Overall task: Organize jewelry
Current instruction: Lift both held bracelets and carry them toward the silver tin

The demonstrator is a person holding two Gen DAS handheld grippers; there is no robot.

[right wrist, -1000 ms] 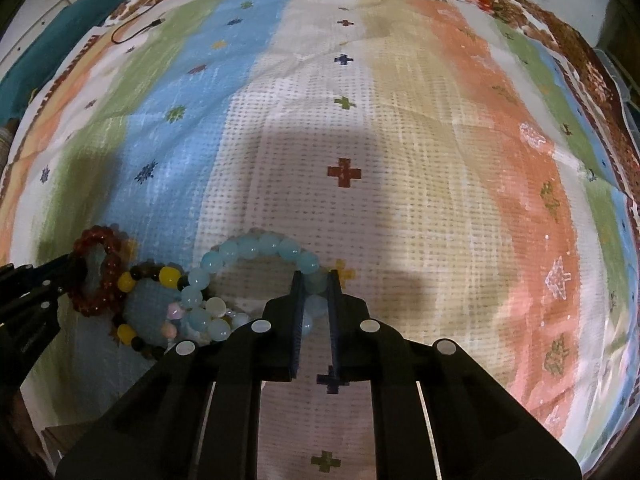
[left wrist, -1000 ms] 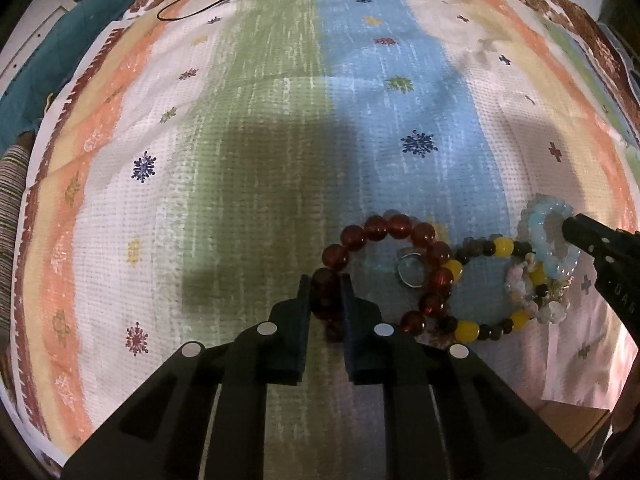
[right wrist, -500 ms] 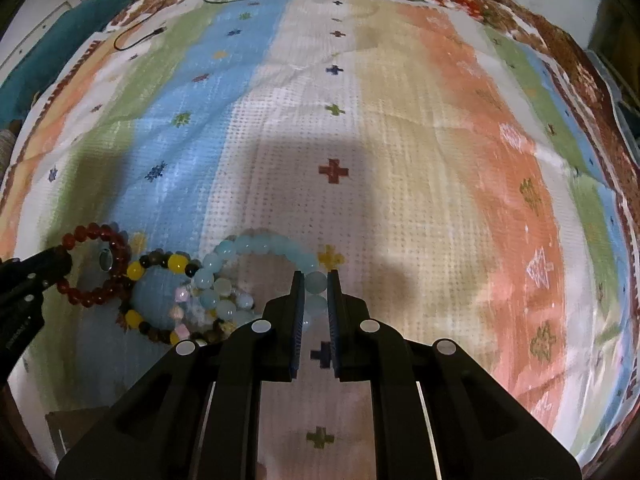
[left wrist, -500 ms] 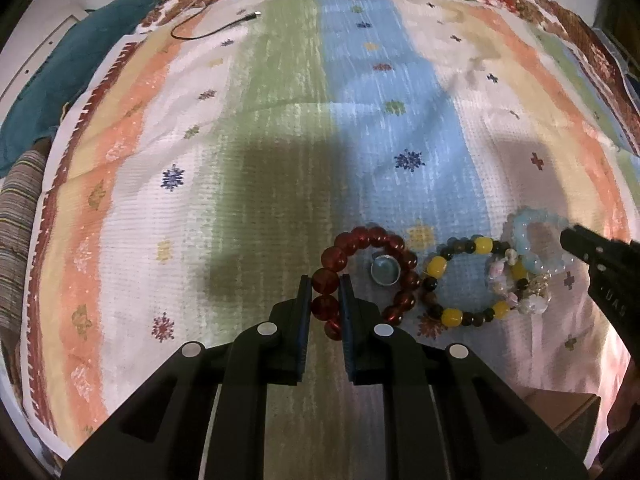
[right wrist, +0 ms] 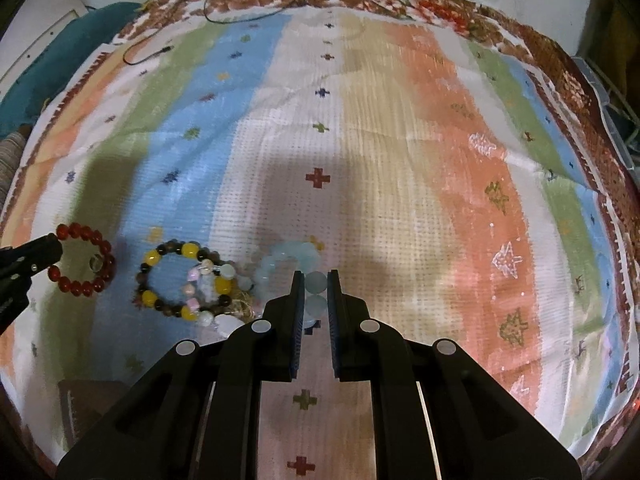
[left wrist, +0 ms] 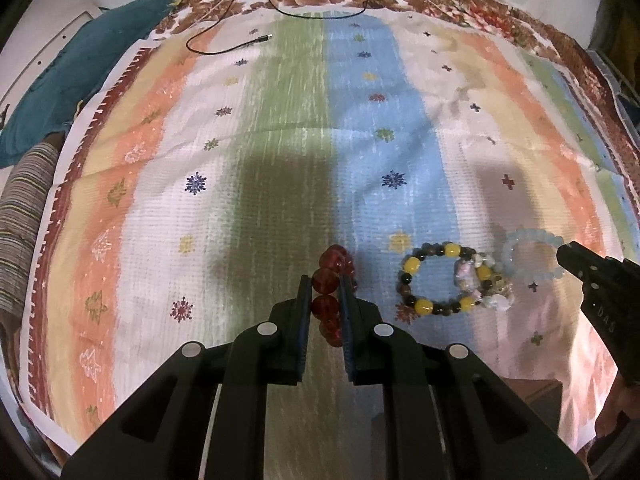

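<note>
My left gripper (left wrist: 325,282) is shut on a red bead bracelet (left wrist: 325,280), which hangs edge-on between the pads, lifted off the striped cloth (left wrist: 280,160). In the right wrist view the same red bracelet (right wrist: 105,258) shows as a full loop at the left gripper's tip (right wrist: 54,249), with a small silvery ring (right wrist: 95,263) inside it. My right gripper (right wrist: 314,278) is shut on a pale blue bead bracelet (right wrist: 286,254). Between the two lies a yellow-and-dark bead bracelet (left wrist: 411,266), tangled with pink-white beads and a gold chain (right wrist: 240,300).
A black cable (left wrist: 236,49) lies at the cloth's far end. A teal cushion (left wrist: 80,64) and a striped fabric (left wrist: 24,216) sit at the left edge. A brown box corner (right wrist: 80,400) shows under the cloth's near edge.
Both grippers have risen with their bracelets. The red bracelet has come away from the yellow one and now hangs edge-on. The pale blue bracelet has lifted off the pile.
</note>
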